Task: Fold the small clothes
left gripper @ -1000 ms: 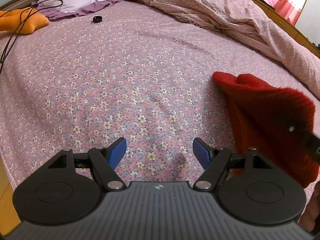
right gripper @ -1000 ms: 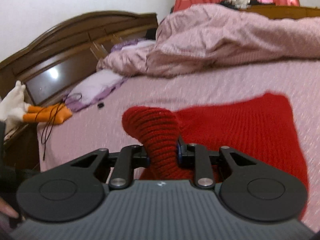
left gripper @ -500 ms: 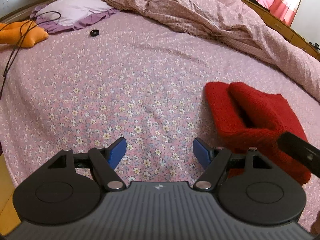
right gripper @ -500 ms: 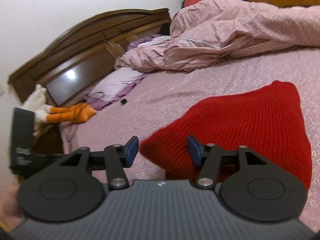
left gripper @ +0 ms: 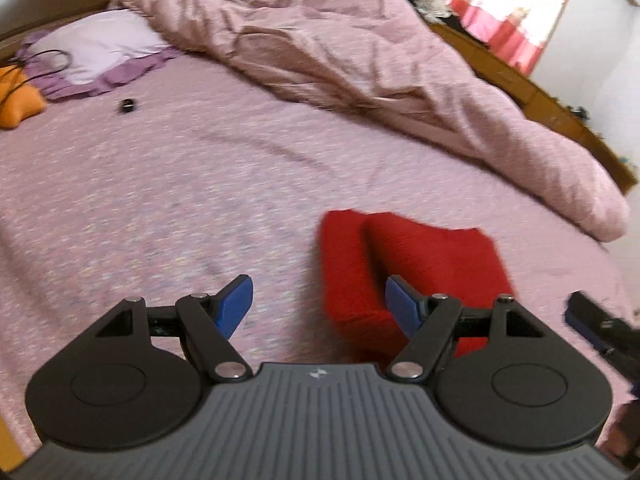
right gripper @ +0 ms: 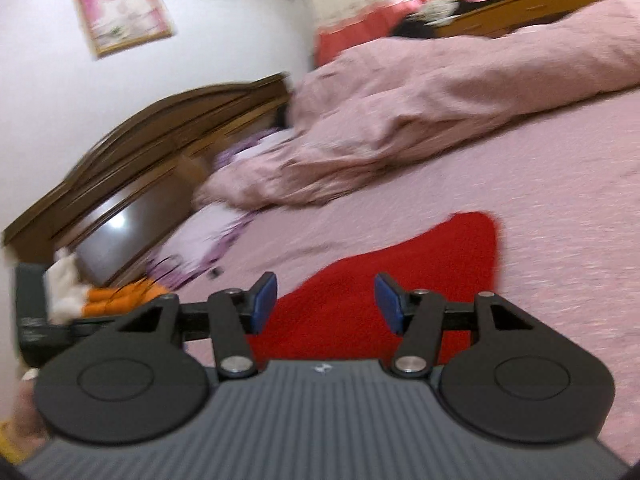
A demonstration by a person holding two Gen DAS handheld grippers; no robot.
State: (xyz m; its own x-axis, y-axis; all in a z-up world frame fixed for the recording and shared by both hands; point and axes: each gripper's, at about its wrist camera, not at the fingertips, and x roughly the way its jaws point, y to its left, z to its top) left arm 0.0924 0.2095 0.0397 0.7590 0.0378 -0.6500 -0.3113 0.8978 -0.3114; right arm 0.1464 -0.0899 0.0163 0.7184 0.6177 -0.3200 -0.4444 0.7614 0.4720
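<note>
A red knitted garment (left gripper: 424,256) lies folded over on the pink flowered bed sheet (left gripper: 160,200), a fold crease running down its left part. My left gripper (left gripper: 318,304) hovers above its near left edge, open, nothing between the blue pads. In the right wrist view the same red garment (right gripper: 400,272) lies flat below and beyond my right gripper (right gripper: 326,300), which stands open and apart from the cloth. The tip of the right gripper (left gripper: 596,328) shows at the left wrist view's right edge.
A bunched pink duvet (left gripper: 380,60) covers the far right of the bed. A lilac pillow (left gripper: 96,44), an orange plush toy (left gripper: 16,96) with a black cable and a small black ring (left gripper: 127,105) lie at the far left by the wooden headboard (right gripper: 140,184).
My right gripper let go of the red garment's raised fold, opened and drew back; the cloth dropped flat. My left gripper rose, staying open.
</note>
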